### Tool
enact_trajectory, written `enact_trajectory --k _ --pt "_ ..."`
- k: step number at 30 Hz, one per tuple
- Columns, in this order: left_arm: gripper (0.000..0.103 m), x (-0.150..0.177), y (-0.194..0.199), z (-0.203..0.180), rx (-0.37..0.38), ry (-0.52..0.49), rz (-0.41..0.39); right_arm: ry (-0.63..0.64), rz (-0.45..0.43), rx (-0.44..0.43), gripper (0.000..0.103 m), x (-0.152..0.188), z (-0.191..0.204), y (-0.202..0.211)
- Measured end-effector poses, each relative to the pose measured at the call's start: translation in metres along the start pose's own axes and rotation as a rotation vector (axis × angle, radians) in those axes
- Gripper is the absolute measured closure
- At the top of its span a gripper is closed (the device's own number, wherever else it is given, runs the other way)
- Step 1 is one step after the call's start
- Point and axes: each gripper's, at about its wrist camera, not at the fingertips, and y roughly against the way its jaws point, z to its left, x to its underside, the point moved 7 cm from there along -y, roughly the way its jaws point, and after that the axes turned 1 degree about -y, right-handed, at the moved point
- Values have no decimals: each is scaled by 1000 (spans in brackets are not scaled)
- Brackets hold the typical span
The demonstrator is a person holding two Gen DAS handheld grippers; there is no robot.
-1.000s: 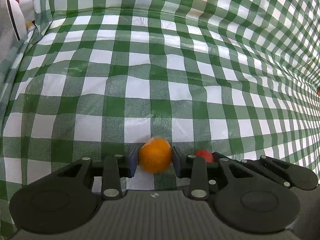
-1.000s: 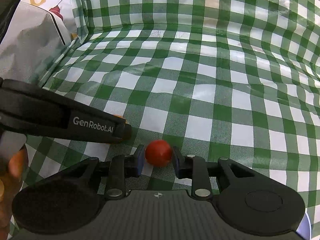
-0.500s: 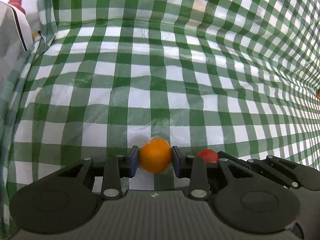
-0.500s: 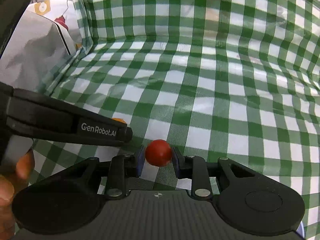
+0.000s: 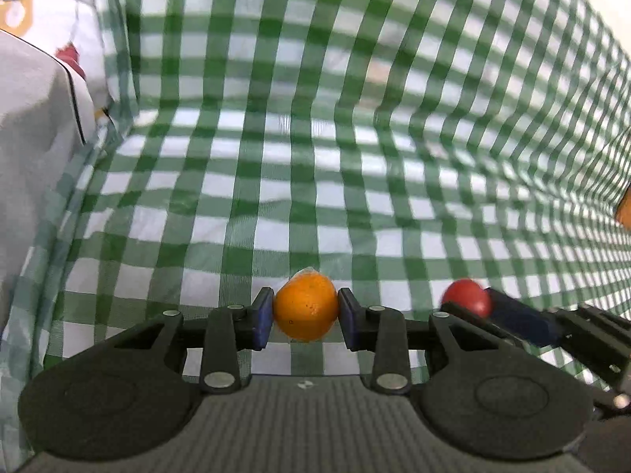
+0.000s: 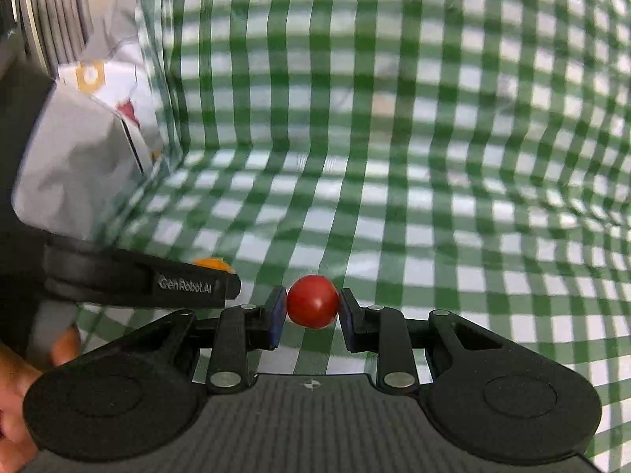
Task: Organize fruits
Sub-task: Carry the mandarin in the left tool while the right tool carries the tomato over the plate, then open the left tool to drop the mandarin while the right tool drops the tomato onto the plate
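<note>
Fruits already in both grips: small orange fruit [image 5: 305,312] pinched between the blue pads of the left gripper [image 5: 305,317], small red fruit [image 6: 312,306] pinched the same way in the right gripper [image 6: 312,309]. Jaws of each narrowed right down onto the fruit, touching it on both flanks, the front of each fruit bulging past the fingertips. Both carried clear of the green checked cloth [image 5: 355,181], judging by the gap below each fruit.

Side by side, tools near each other and facing much the same way: from the left tool, red fruit [image 5: 467,302] showing just to the right and at about the same reach; from the right tool, only a sliver of orange fruit [image 6: 211,263] peeking over the left gripper's arm, close on the left. Orange fruit slightly longer than wide, long axis running forward along the fingers; red one nearly round, so no axis to mind.

No bowl, tray or basket visible anywhere ahead of either tool. Only cloth spread flat in front and rising as a backdrop further off, plus a grey and white printed bag [image 6: 79,165] off to the far left. Another orange scrap [image 5: 624,211] at the extreme right edge of the left view, too cropped to name.

Probably mid-carry; drop spot not identifiable, neither hand evidently nearer.
</note>
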Motion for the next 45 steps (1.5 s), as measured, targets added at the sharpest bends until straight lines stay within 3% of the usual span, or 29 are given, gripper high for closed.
enact_trajectory --k 7,12,16,19,21,27,31,38,45 --pt "65 25 53 1 20 30 -101 -96 -122 52 73 5 -20 65" --pt "65 67 94 -6 60 -16 -130 -127 -202 92 73 41 -33 118" --pt "65 104 114 -24 129 -45 -127 -219 -209 113 73 84 -48 142" --pt "65 114 126 -42 192 -57 -158 -304 -238 106 73 101 -60 162" --pt "65 119 129 -55 212 -88 -171 -288 -260 126 73 112 -65 172" --pt "65 131 117 -85 243 -171 -154 -228 -269 185 73 141 -79 176" --pt "65 139 105 -104 246 -237 -139 -261 -244 172 73 153 -86 166" --pt "65 146 82 -131 246 -309 -102 -192 -216 165 73 147 -74 148" --pt "65 150 66 -144 234 -375 -85 -210 -189 169 73 146 -80 136"
